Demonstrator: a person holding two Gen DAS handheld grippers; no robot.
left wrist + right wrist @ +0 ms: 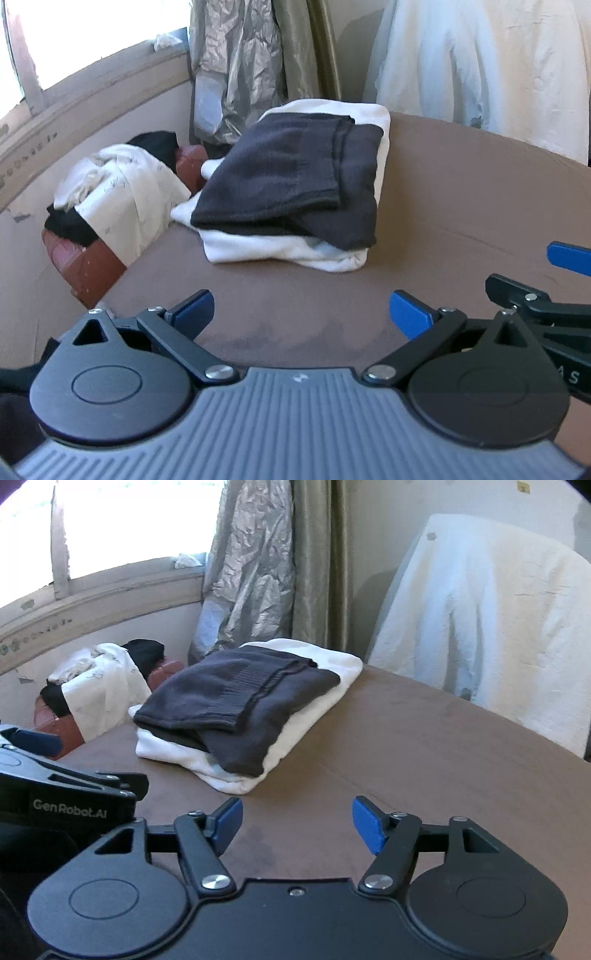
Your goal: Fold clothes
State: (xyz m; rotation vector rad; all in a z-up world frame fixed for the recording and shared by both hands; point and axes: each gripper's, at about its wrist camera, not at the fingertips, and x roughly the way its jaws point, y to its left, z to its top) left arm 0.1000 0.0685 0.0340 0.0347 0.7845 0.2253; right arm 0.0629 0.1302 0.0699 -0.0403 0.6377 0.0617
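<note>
A folded dark grey garment [295,177] lies on top of a folded white garment [295,251] in a stack on the brown table [443,229]. The same stack shows in the right wrist view, dark grey [236,705] over white [321,698]. My left gripper [301,314] is open and empty, low over the table in front of the stack. My right gripper [297,825] is open and empty, beside the left one and also short of the stack. The right gripper's fingers [569,254] show at the right edge of the left wrist view.
A heap of white and black clothes [110,192] lies on a reddish-brown seat [92,273] left of the table, below a window sill. Curtains [280,565] hang behind the stack. A chair draped in white cloth [491,627] stands at the table's far right edge.
</note>
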